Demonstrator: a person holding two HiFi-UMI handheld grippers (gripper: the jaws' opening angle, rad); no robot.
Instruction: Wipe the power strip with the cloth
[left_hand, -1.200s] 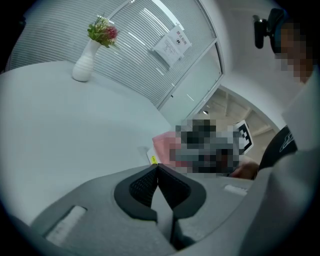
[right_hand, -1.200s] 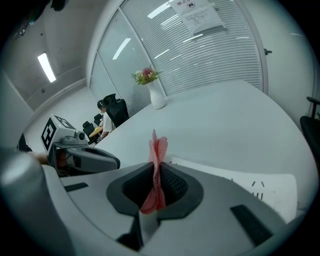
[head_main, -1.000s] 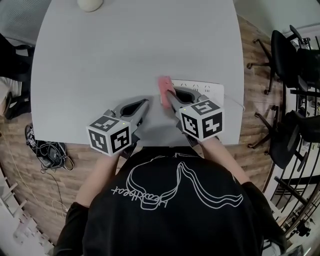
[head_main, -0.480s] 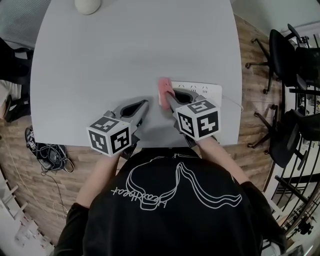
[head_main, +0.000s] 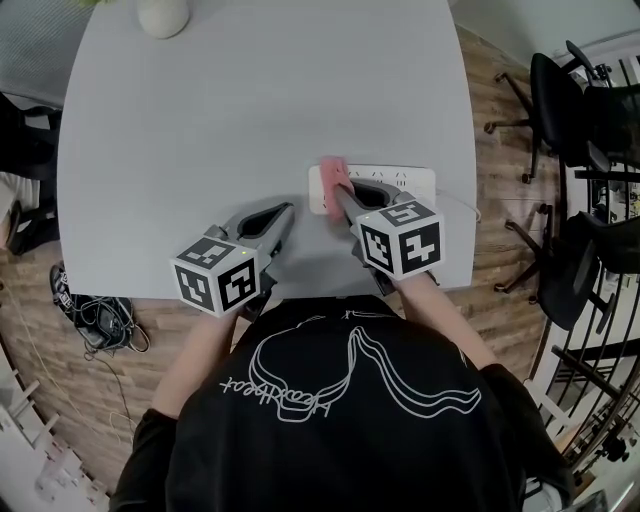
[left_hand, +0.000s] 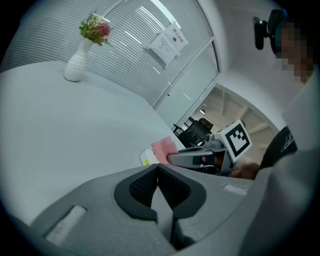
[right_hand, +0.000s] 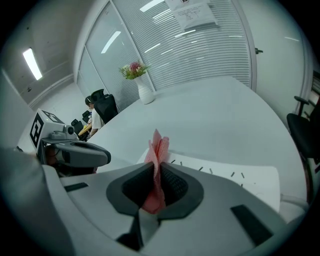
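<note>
A white power strip (head_main: 400, 182) lies on the grey table (head_main: 250, 110) near its front right edge, and shows again (right_hand: 235, 177) in the right gripper view. My right gripper (head_main: 338, 196) is shut on a pink cloth (head_main: 332, 172), which stands up between its jaws (right_hand: 156, 150) over the strip's left part. The left gripper (head_main: 284, 214) hovers to the left of the strip, jaws shut with nothing between them (left_hand: 157, 170). From the left gripper view the cloth (left_hand: 164, 147) and the strip's end (left_hand: 147, 158) sit just beyond its tips.
A white vase (head_main: 163, 15) with flowers stands at the table's far left (left_hand: 76, 65). The strip's white cable (head_main: 462, 203) runs off to the right. Black office chairs (head_main: 580, 110) stand on the wood floor at right; cables (head_main: 100, 315) lie on the floor at left.
The right gripper with the cloth has stayed over the strip's left part; more of the strip's left end now shows past the cloth. The left gripper has barely moved.
</note>
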